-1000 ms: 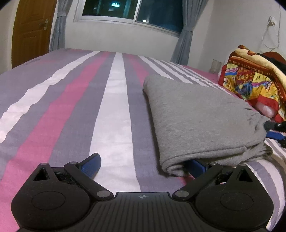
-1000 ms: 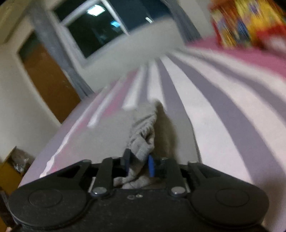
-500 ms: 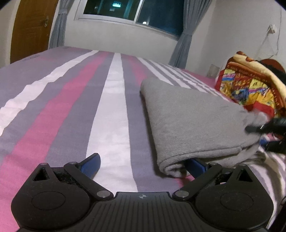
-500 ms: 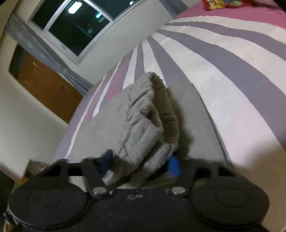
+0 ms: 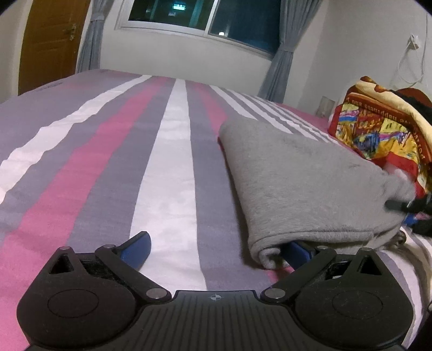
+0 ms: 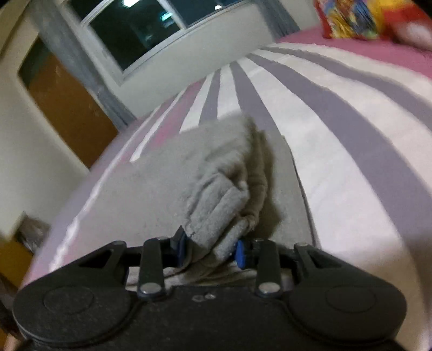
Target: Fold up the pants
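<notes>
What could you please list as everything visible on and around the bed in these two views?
Grey fleece pants: one, grey, folded on the bed's right side.
Striped bedsheet: one, pink, purple-grey and white, covering the bed.
Colourful printed blanket: one, red and yellow, bunched beyond the pants.
Window: one, dark, back wall.
Grey curtains: two, flanking the window.
Wooden door: one, brown, left.
Left gripper: black, blue fingers, open, right finger under the pants' edge.
Right gripper: black, clamping bunched pants fabric.

pants [image 5: 305, 189]: fuzzy matt fleece | bedsheet [image 5: 167, 167]: smooth striped cloth
</notes>
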`<state>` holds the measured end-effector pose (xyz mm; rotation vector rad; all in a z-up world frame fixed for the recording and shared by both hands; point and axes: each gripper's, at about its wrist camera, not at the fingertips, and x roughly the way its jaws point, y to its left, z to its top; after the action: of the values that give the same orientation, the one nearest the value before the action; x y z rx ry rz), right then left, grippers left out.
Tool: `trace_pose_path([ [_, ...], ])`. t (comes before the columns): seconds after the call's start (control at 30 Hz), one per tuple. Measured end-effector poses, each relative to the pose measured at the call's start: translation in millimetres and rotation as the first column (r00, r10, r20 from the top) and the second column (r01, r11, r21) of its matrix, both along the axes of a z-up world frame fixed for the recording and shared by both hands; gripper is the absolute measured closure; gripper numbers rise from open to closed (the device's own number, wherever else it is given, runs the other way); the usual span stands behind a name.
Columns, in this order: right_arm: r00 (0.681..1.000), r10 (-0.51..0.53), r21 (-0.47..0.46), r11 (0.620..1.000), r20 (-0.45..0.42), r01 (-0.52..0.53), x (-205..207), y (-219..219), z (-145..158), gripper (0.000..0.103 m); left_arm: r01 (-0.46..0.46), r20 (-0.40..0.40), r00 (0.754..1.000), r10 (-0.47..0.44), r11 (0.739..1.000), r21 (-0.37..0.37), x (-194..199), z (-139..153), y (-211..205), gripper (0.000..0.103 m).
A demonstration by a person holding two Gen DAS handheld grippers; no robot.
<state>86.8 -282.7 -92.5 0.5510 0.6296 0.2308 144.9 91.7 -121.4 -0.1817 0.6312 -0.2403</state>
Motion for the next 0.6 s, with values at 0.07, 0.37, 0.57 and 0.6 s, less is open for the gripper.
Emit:
trace_pose_path([
  [0.07,0.998,0.015,0.009,1.0,0.061,-0.016,-6,1,17,0.07,0.003,0.0,1.0,-0.003,1.0,-0.005,-1,0,0,0.002],
  [0.37,0.997,-0.039,0.032,0.999,-0.069,0.041,3,-17,-15,0.071,0.011,0.0,1.0,-0.011,1.0,0.004,-2,-1,-9,0.0],
  [0.57,0.998,0.017,-0.007,1.0,-0.054,-0.017,6,-17,-2,0.068,0.007,0.003,1.0,-0.007,1.0,0.01,-2,-1,-9,0.0],
  [0.6,0.998,0.02,-0.018,1.0,-0.063,-0.021,7,-16,-3,0.068,0.005,0.003,1.0,-0.005,1.0,0.013,-3,-1,-10,0.0],
])
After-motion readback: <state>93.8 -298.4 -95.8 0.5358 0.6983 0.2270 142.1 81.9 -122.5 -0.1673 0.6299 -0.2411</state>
